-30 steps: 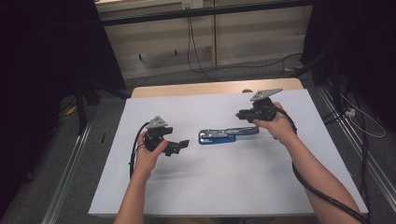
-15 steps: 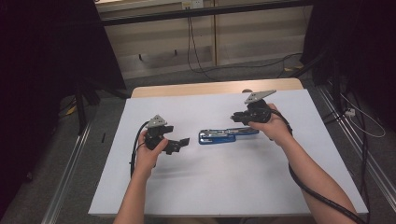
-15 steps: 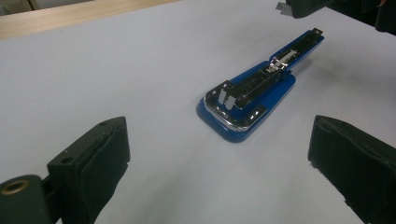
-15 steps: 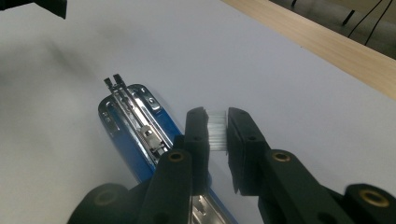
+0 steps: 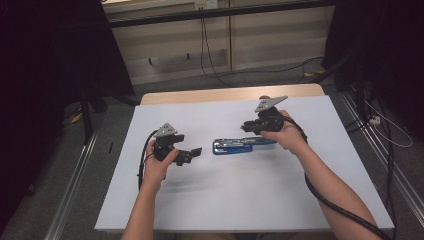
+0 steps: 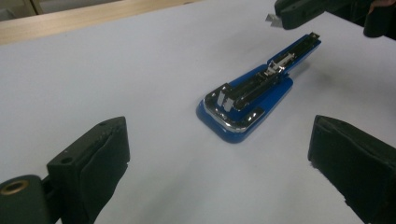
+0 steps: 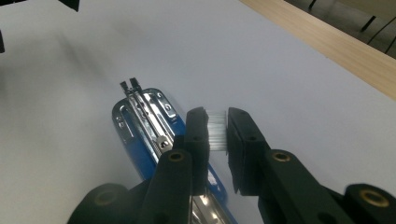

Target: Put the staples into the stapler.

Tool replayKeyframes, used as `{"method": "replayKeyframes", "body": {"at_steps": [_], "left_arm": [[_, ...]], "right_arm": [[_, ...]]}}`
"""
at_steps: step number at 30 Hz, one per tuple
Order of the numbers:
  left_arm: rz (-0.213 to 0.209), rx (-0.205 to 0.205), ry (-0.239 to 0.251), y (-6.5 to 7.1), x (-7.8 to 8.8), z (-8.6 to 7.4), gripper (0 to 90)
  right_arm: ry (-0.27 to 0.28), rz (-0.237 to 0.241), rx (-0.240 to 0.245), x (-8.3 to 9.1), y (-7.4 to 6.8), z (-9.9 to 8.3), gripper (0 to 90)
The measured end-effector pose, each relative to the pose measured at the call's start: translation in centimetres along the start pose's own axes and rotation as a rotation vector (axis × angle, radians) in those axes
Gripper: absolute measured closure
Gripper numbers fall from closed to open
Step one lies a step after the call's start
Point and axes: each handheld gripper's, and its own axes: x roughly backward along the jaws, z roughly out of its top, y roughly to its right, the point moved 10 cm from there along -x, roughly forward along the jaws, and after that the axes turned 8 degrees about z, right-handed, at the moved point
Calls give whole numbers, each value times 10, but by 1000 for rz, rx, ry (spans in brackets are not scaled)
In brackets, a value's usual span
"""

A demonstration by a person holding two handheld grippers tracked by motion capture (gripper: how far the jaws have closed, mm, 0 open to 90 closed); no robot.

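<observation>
I see the blue stapler [image 5: 238, 146] lying opened out flat on the white table [image 5: 215, 200], near its middle. My right gripper [image 7: 217, 133] hangs just above the stapler's right end, clenched on a strip of staples [image 7: 216, 132]. My left gripper [image 5: 196, 150] sits left of the stapler, released, jaws wide apart.

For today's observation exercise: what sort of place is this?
Probably a lab or recording workspace: a table under a white sheet, dark curtains at the sides, loose cables across the floor.
</observation>
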Motion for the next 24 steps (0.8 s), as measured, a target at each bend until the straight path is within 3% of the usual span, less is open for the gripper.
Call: {"method": "replayKeyframes", "body": {"at_steps": [3,24], "left_arm": [[-1,-19,-16,0,1,-3,56],[3,2,1,-3,1,0,56]], "right_arm": [[-2,11,12,-4,-3,2,793],[-2,103,66,-15,-18,14,794]]}}
